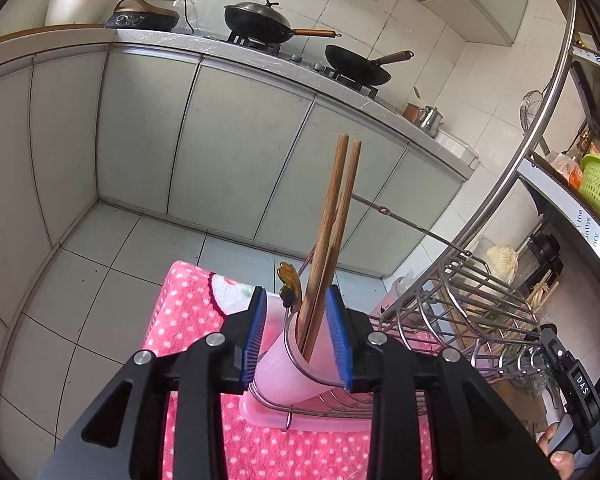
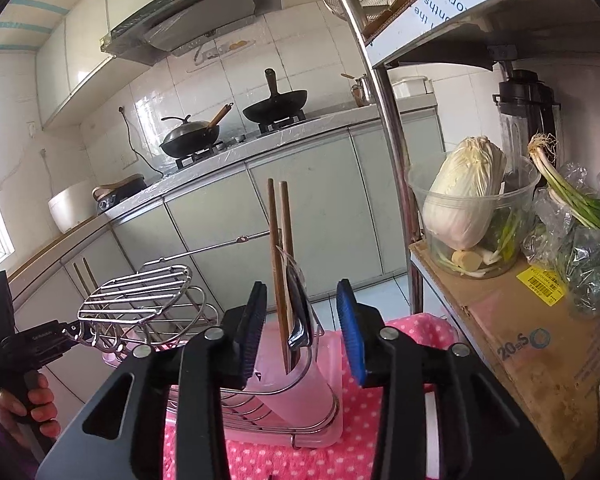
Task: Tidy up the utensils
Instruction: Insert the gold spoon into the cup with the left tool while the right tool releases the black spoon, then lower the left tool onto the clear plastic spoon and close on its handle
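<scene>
A pair of wooden chopsticks (image 1: 332, 220) stands upright in a translucent pink cup (image 1: 288, 376), which sits in a wire holder at the end of a dish rack. My left gripper (image 1: 300, 336) is open, its blue pads either side of the chopsticks and clear of them. In the right wrist view the same chopsticks (image 2: 280, 248) and a metal spoon (image 2: 300, 324) stand in the pink cup (image 2: 296, 388). My right gripper (image 2: 302, 328) is open around them without touching.
The wire dish rack (image 1: 460, 304) rests on a pink tray over a pink polka-dot towel (image 1: 188, 320). A steel shelf post (image 2: 396, 184) rises to the right. Beside it a tub with a cabbage (image 2: 468, 196) and spring onions sit on a cardboard box (image 2: 532, 340). A hand (image 2: 32, 400) holds the other tool.
</scene>
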Demonstrator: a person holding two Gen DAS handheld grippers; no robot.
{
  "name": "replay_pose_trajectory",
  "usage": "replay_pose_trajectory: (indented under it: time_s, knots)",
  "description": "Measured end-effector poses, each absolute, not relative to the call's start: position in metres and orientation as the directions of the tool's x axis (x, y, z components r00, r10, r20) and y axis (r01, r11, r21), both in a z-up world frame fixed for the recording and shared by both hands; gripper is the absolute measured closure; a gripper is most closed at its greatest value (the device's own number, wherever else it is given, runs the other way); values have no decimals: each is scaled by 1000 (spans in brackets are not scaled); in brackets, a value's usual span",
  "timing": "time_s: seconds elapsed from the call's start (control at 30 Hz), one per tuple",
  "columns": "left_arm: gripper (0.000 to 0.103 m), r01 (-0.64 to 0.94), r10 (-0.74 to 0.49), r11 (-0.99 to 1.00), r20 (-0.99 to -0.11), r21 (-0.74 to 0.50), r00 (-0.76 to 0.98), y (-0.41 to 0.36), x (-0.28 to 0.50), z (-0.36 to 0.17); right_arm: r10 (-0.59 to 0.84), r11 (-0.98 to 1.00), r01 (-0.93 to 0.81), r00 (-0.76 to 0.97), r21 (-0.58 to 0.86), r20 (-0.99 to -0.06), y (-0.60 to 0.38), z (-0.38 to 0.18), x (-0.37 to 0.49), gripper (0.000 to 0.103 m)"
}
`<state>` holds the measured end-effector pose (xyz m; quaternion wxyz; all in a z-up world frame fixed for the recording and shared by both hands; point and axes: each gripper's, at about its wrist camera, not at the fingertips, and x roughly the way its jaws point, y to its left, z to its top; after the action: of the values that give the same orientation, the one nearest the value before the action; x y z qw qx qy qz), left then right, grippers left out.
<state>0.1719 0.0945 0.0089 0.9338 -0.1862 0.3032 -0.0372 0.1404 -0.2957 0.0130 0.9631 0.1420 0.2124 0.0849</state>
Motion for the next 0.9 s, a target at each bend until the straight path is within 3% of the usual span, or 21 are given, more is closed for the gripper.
replay_pose_trajectory:
  time_s: [0.43, 0.9]
  knots:
    - [69, -11, -202, 930, -534, -368, 821, 96, 123, 15, 219, 941, -84, 889, 327, -401, -308, 9, 96, 66]
    - [69, 138, -323, 940, -686, -312, 651, 43, 94, -41, 284, 931, -75, 764, 358, -579, -294, -46, 68, 66]
